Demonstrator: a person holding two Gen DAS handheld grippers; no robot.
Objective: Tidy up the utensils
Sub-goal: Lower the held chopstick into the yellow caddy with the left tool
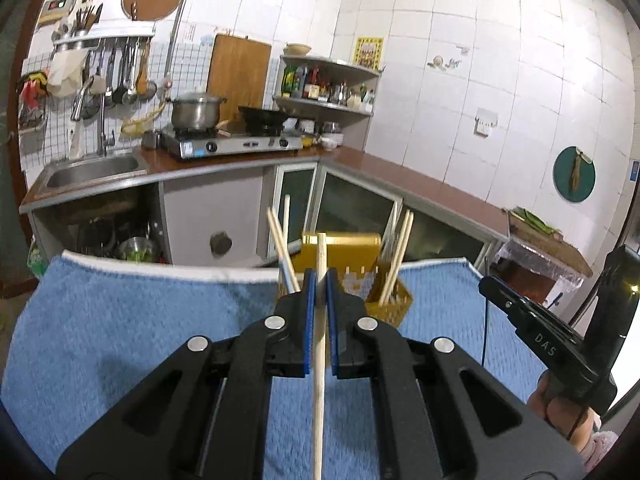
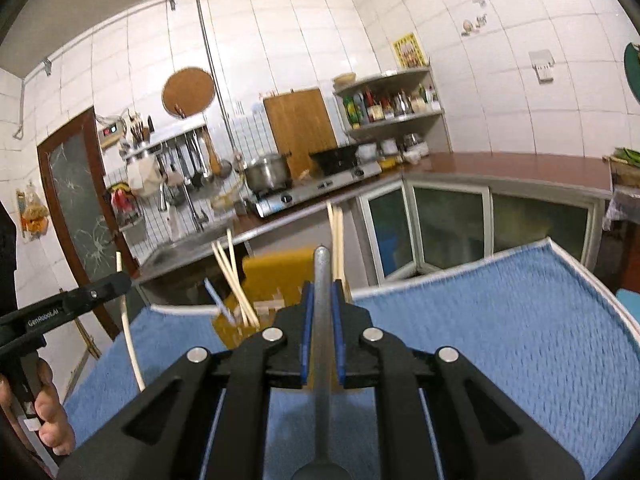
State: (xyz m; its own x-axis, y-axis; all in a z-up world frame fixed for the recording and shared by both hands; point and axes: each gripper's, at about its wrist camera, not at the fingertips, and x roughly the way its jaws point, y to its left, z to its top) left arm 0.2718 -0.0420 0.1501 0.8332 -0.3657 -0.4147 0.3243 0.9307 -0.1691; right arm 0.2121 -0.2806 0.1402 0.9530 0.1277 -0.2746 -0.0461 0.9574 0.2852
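Left gripper (image 1: 319, 280) fingers clamped on wooden chopstick (image 1: 319, 360), long axis 12-to-6, tip up toward yellow utensil holder (image 1: 352, 276) at 12 on blue towel (image 1: 120, 320).

Right gripper (image 2: 322, 296) fingers clamped on grey metal handle (image 2: 322, 320), pointing 12.

Only right wrist view shows chopstick's curved length below left gripper; left wrist view shows right gripper side-on at 3, hand (image 1: 560, 412) beneath.

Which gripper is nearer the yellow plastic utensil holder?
Hard to call; roughly level. Left gripper, holding a wooden chopstick, and right gripper, holding a grey metal handle, both face the holder.
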